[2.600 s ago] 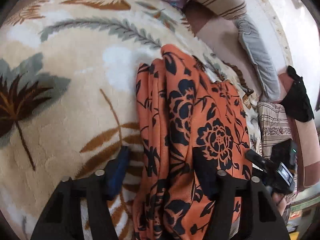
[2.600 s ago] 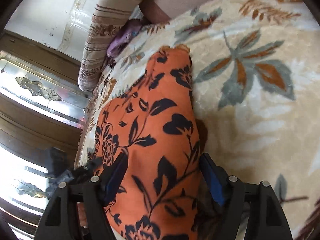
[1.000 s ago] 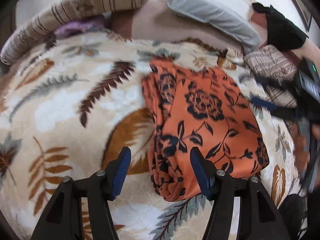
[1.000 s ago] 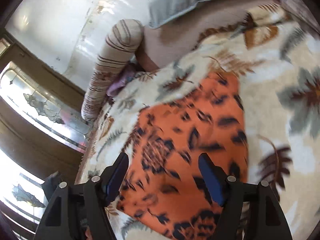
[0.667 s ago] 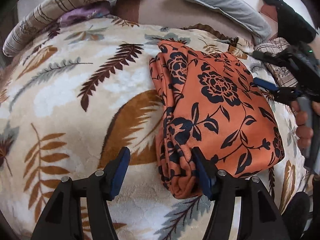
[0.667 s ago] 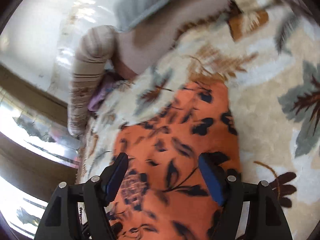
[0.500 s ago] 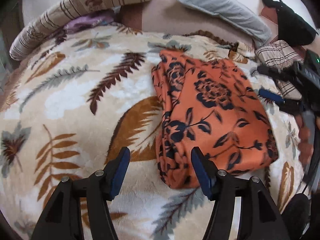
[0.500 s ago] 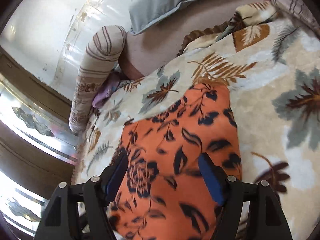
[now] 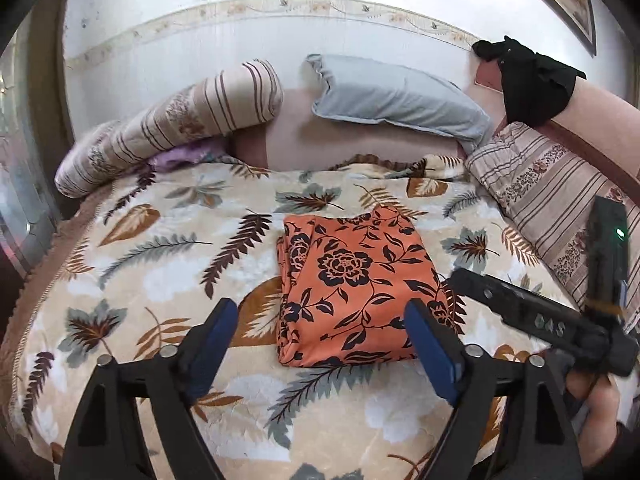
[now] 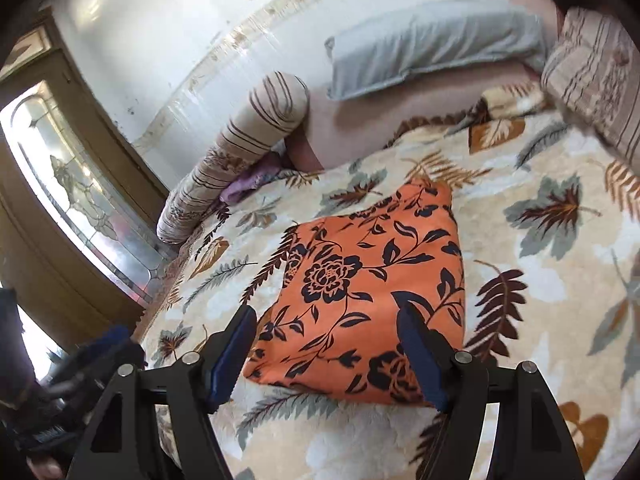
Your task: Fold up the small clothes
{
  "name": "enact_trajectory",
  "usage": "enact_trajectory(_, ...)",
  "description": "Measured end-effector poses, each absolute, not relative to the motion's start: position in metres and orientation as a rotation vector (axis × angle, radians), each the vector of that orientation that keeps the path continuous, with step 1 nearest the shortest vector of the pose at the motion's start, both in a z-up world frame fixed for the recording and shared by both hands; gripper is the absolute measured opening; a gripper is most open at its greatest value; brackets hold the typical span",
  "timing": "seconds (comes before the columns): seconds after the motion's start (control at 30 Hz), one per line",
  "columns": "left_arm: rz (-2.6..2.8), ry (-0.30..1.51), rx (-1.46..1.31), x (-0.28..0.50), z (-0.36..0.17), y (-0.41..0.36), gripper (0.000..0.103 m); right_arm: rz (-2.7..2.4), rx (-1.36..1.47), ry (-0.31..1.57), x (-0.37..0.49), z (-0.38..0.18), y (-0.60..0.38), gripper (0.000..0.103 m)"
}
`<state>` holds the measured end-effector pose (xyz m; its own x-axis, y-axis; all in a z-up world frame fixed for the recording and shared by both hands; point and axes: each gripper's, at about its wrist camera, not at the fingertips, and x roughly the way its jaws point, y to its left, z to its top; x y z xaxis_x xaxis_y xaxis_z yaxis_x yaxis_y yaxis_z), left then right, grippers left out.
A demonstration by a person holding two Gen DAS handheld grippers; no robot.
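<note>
Folded orange floral garment (image 9: pixel 352 280) lies flat mid-bed on the leaf-print blanket (image 9: pixel 160 264), below the grey pillow (image 9: pixel 396 98). My left gripper (image 9: pixel 320 344) hangs above it, jaws opening, nothing between them. My right gripper (image 10: pixel 326 354) is released too, empty.

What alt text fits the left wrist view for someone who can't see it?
A folded orange floral garment lies flat on a leaf-patterned blanket, beyond the empty, opening left gripper. The right gripper enters from the right; pillows line the wall behind.
</note>
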<state>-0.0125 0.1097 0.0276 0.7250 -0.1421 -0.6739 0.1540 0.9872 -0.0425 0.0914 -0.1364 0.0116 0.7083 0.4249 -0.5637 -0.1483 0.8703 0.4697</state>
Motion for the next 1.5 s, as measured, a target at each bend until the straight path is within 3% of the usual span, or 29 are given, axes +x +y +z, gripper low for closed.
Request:
enact_trajectory(0.4,0.01,0.864,-0.016,-0.007,-0.022,0.141,0.088,0.192,0.361,0.809,0.049,-0.048,-0.151,0.077)
enact_trajectory(0.8,0.038,0.895,-0.023,0.0,-0.05,0.145,0.088,0.179,0.193,0.806,0.054,-0.061,-0.126,0.077)
enact_trajectory(1.5,0.043,0.886,0.012,-0.008,-0.034,0.124,0.088,0.157,0.154,0.748,0.045,-0.05,-0.13,0.077)
